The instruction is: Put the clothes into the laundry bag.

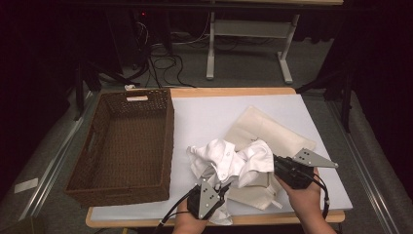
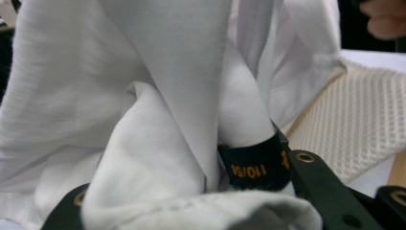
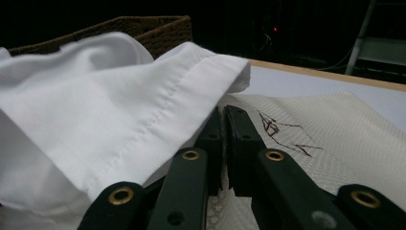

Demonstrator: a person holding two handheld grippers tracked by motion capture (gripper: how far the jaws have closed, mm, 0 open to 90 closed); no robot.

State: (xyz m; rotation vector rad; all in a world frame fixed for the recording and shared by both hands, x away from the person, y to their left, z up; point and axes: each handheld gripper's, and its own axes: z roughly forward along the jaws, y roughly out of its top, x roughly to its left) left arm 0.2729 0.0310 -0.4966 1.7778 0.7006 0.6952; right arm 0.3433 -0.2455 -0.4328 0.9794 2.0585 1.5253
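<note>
A crumpled white shirt (image 1: 229, 161) lies at the middle front of the table, partly on a cream mesh bag (image 1: 265, 129). My left gripper (image 1: 224, 186) comes in from the front edge and is shut on a thick bunch of the shirt (image 2: 158, 120); its right jaw presses beside a black size label (image 2: 256, 165). My right gripper (image 1: 276, 163) is at the shirt's right side. In the right gripper view its jaws (image 3: 225, 115) are shut together with nothing seen between them. A hemmed fold of the shirt (image 3: 119, 110) drapes over its left jaw, above the mesh bag (image 3: 335, 129).
A brown wicker basket (image 1: 168, 131) stands empty on the table's left side, and its rim (image 3: 158, 28) rises behind the shirt. The white table mat (image 1: 209, 112) stretches behind the clothes. Beyond the far edge are cables and a white frame on the floor.
</note>
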